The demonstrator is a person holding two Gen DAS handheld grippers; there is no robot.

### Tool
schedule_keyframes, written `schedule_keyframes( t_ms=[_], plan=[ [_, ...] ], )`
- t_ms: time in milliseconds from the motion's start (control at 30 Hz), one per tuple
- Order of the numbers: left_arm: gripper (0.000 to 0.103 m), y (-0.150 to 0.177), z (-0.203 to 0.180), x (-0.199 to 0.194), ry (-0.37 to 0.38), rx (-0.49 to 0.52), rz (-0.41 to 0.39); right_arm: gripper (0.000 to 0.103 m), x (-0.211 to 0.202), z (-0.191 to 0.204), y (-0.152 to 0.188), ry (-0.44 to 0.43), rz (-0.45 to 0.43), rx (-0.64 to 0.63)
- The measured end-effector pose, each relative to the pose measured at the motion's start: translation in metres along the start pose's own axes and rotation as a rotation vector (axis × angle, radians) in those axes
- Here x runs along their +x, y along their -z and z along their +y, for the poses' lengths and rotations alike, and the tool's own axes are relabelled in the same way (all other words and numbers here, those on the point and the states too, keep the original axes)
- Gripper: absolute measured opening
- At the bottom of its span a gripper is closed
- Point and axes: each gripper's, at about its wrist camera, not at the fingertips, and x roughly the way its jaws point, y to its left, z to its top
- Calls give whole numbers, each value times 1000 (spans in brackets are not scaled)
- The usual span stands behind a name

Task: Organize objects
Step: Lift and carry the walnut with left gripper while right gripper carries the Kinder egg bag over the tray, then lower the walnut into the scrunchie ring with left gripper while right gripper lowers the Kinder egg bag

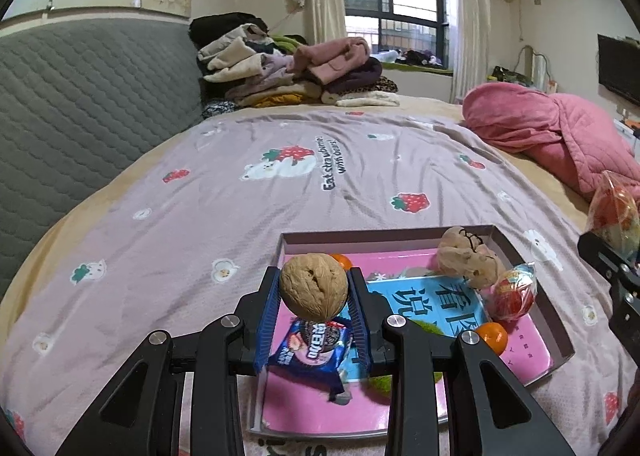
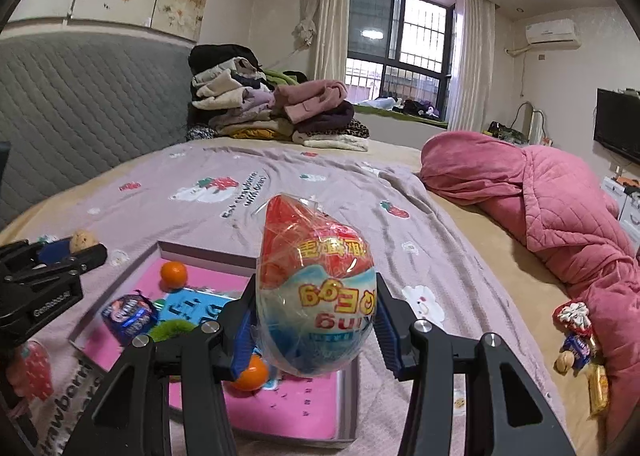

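Main risk: we hold 2 round items by narrow contact. The walnut point(image 1: 313, 286) could pop out of the left gripper point(image 1: 314, 296) if we tilt, and the wrapped toy egg point(image 2: 316, 288) has slick film, so it may slide from the right gripper point(image 2: 316, 320). Both grippers are pinching, raised over the pink box point(image 1: 532, 280) on the bed, pointing forward, roughly level. Another walnut point(image 1: 466, 256) already sits inside.

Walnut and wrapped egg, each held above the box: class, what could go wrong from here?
1. The round walnut, pinched between the left gripper fingers, could roll out and miss the box.
2. The wrapped egg in the right gripper has slippery film; it may slide free onto the bedsheet.
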Motion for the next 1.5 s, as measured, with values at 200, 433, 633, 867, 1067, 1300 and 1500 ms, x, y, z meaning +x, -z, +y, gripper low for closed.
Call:
schedule_keyframes(
  t_ms=[200, 433, 633, 867, 1067, 1300, 1500],
  plan=[
    [34, 7, -13, 11, 31, 19, 28, 51, 8, -6, 10, 1, 33, 8],
    [34, 17, -30, 14, 65, 50, 42, 51, 10, -4, 15, 3, 45, -3],
    [34, 24, -39, 20, 80, 69, 53, 51, 13, 0, 21, -5, 67, -20],
    [34, 31, -44, 26, 79, 85, 70, 51, 21, 5, 31, -7, 103, -46],
    [34, 37, -48, 31, 86, 100, 88, 51, 31, 8, 41, -9, 146, -58],
    [34, 43, -53, 33, 99, 118, 98, 51, 42, 11, 50, -15, 184, -62],
    [34, 46, -57, 38, 105, 125, 116, 51, 49, 14, 56, -14, 210, -73]
  ],
)
